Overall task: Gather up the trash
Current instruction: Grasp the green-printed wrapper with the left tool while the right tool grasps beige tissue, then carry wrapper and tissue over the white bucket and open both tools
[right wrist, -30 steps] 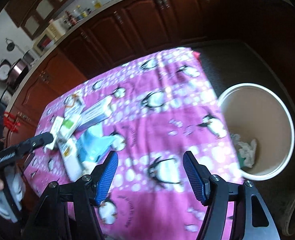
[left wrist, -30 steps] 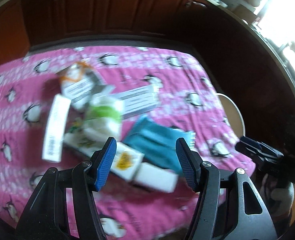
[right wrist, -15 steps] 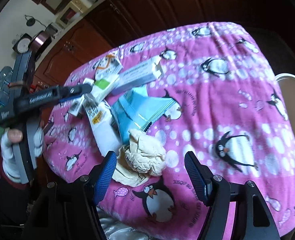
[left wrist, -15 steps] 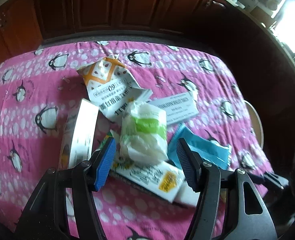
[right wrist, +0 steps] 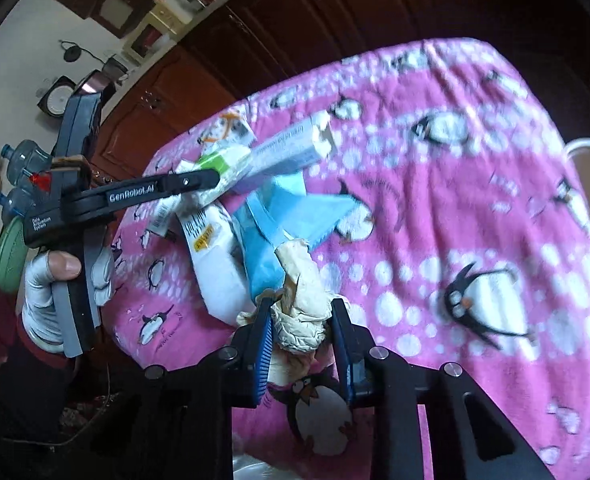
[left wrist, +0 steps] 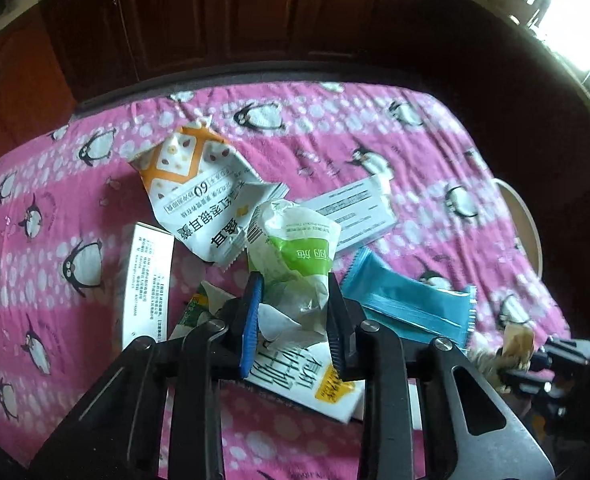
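Both grips closing on the pink penguin-print cloth (left wrist: pixel 375 128): left gripper (left wrist: pixel 293 320) pinching the crumpled white-and-green plastic wrapper (left wrist: pixel 295 252), right gripper (right wrist: pixel 301 336) the wadded beige paper (right wrist: pixel 301 304); squeeze firmly, then lift straight up, clear of neighbouring litter.

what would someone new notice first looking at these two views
The bright pink penguin-print cloth fills both views, with a heap of wrappers and boxes near its middle. The left gripper is closing on a crumpled white-and-green wrapper atop that heap. The right gripper is closing on a beige paper wad at the cloth's near edge.
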Tool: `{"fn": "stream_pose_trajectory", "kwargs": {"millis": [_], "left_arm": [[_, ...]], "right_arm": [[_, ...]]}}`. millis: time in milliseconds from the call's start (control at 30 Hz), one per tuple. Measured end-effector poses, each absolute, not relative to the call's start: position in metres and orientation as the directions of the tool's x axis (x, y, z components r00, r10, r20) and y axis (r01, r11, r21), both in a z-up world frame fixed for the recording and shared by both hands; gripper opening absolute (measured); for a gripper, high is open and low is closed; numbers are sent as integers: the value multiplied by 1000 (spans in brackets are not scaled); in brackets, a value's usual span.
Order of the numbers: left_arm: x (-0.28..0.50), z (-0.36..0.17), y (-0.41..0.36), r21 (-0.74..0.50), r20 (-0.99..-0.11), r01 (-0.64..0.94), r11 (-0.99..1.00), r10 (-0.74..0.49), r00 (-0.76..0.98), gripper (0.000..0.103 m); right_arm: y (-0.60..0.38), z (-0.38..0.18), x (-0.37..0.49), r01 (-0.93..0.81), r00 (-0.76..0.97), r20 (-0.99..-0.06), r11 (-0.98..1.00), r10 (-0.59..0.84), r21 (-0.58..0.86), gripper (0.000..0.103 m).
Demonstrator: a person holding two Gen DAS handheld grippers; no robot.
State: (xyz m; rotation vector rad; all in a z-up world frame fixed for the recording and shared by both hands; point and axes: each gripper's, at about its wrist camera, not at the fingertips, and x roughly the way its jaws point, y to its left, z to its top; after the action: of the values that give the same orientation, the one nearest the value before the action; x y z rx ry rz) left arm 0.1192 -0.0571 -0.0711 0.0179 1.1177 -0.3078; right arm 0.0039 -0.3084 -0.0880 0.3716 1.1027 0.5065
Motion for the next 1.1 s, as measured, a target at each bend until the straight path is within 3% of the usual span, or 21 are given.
{"fn": "stream_pose_trajectory", "kwargs": {"millis": [433, 1100], "left_arm": [[85, -16, -103, -216, -816, 380, 899, -380, 435, 26], [62, -14, -216, -210, -815, 551, 808, -456, 358, 26]], "right_arm": [[-364, -43, -3, -146, 498, -696, 842, 517, 520, 26], [-444, -40, -16, 20, 594, -703, 866, 391, 499, 26]]}}
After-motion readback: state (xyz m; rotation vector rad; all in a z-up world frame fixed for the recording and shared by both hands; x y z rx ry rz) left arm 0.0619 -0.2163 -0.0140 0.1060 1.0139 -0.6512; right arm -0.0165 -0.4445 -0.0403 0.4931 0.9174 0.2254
